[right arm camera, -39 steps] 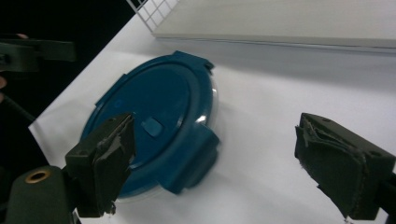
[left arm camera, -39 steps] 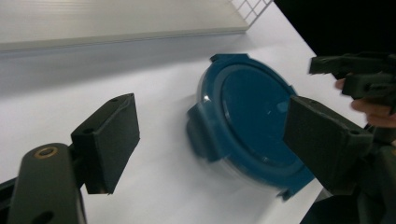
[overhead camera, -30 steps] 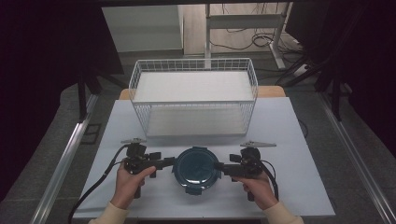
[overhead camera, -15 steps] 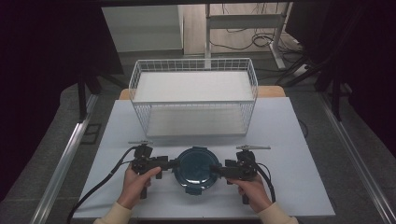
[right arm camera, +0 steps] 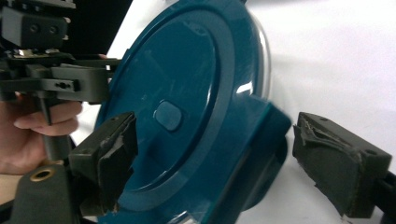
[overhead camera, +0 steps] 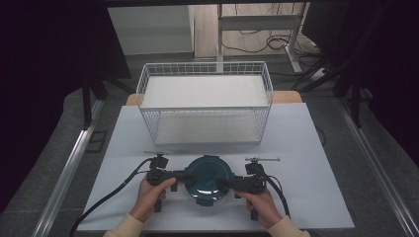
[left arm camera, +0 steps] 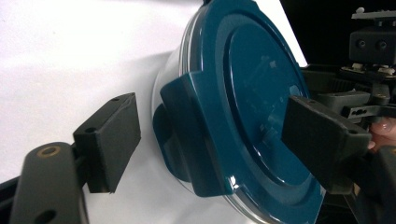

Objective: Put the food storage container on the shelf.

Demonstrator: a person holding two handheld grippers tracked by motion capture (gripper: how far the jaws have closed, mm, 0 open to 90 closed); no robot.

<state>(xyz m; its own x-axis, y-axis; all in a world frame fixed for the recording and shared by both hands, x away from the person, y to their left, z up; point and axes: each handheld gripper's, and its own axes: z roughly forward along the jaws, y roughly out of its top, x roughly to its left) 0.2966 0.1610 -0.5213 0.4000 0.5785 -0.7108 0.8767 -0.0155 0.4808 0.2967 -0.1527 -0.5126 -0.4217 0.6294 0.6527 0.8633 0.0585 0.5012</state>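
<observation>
Round clear plastic container with teal clip-on lid [overhead camera: 208,178]: rigid, light, slick. Your left gripper [left arm camera: 205,135] and right gripper [right arm camera: 212,156] gape astride its side latch tabs; grip there.

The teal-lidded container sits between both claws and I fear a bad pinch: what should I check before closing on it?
1. Left claw open: ok, jaws stand apart.
2. Left claw straddles a lid latch tab: ok, tab lies between the jaws.
3. Right claw open: ok, jaws stand apart.
4. Right claw straddles the opposite tab: ok.
5. Teal-lidded container resting on the table: ok in the high view.
6. Lid sealed all round: cannot tell.
7. White wire basket apart from the container: ok.
</observation>
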